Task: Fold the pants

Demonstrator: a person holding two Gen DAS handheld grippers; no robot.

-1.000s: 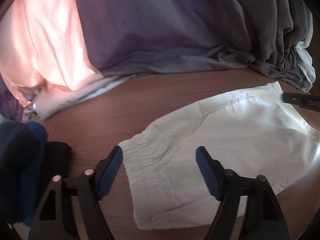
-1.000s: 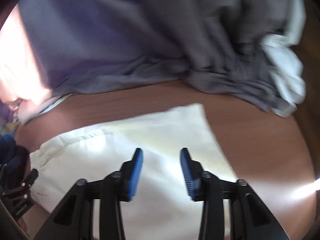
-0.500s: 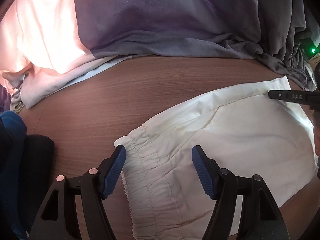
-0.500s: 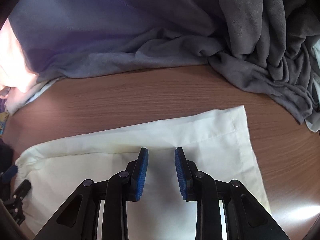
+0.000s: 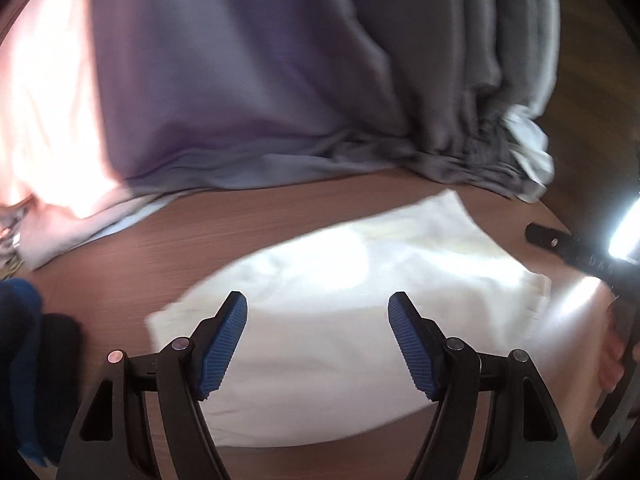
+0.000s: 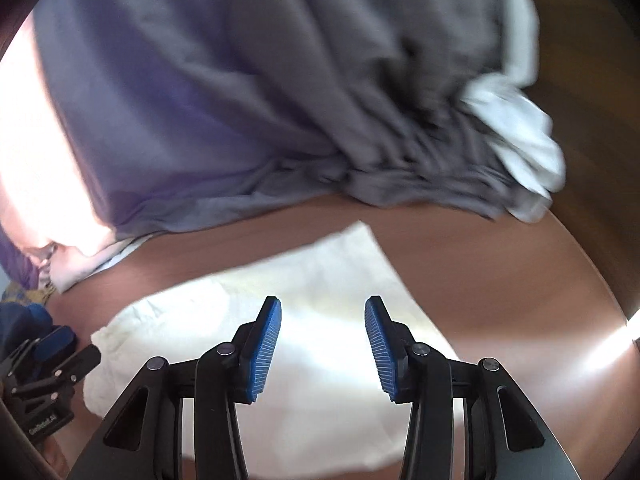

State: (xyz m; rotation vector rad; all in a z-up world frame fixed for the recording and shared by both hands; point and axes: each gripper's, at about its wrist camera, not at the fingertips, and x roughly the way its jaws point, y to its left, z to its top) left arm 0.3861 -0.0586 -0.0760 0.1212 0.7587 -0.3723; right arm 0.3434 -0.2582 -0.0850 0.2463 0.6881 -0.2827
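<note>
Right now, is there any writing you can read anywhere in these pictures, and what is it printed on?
Pale lettering on the left gripper, at its lower edge in the right camera's view: too small and blurred to read for sure.
Faint letters on the right gripper, seen by the left camera: blurred, unreadable.
None on the white pants or the wooden table.

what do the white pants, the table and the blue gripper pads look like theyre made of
White pants: thin woven cloth, probably cotton; matte and lying limp, though blur hides the weave. Table: wood or wood-look laminate, smooth and semi-gloss, with streaky grain and a bright glare patch. Blue pads: likely rubber or soft plastic, with a fine ribbed surface.
</note>
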